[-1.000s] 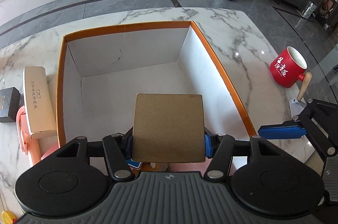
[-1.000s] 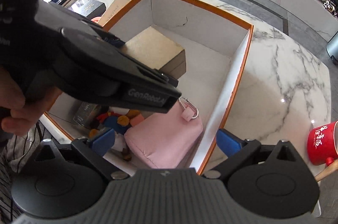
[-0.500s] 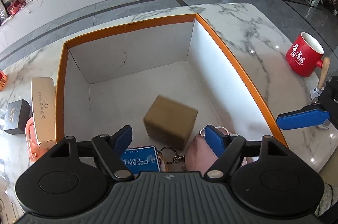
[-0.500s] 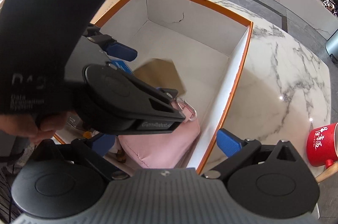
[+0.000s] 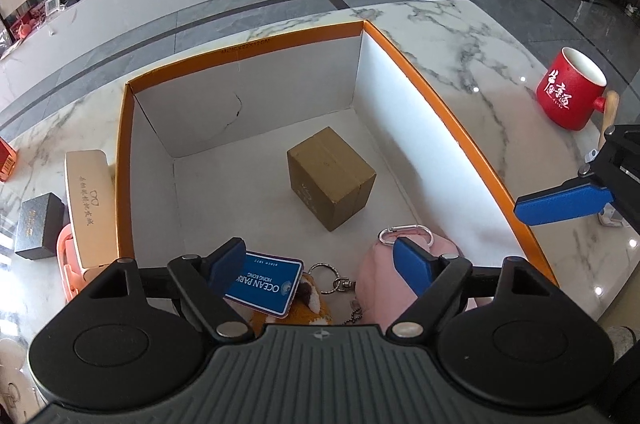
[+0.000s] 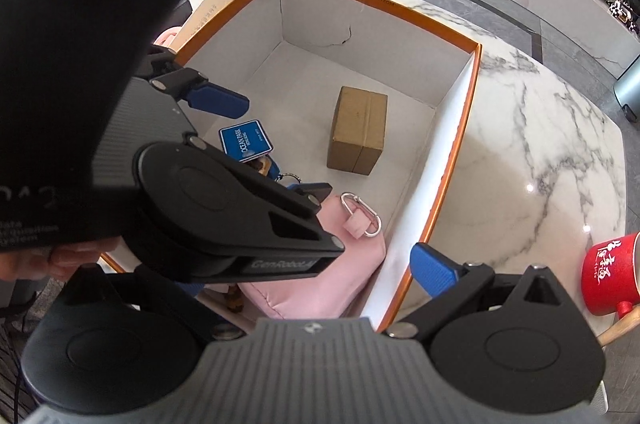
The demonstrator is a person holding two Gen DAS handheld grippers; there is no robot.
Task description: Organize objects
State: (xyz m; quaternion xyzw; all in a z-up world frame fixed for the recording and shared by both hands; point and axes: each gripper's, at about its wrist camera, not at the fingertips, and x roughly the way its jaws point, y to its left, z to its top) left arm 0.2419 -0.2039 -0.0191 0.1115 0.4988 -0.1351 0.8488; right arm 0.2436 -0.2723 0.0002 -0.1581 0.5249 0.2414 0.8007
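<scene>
A small brown cardboard box [image 5: 332, 180] rests on the floor of the orange-rimmed white carton [image 5: 448, 128]; it also shows in the right wrist view [image 6: 358, 130]. My left gripper [image 5: 320, 264] is open and empty above the carton's near end, over a blue Ocean Park tag [image 5: 264, 282] with a keyring and a pink pouch [image 5: 384, 276]. My right gripper [image 6: 316, 276] is open and empty at the carton's [image 6: 452, 180] right wall; its left finger is hidden behind the left gripper body.
A red mug [image 5: 572, 94] with a wooden handle stands on the marble table to the right. A beige glasses case [image 5: 86, 204] on a pink item and a small black box [image 5: 38, 226] lie left of the carton.
My left gripper opened and let go of the brown box, which dropped onto the carton floor. The left gripper pulled back and up. The right gripper stayed put.
</scene>
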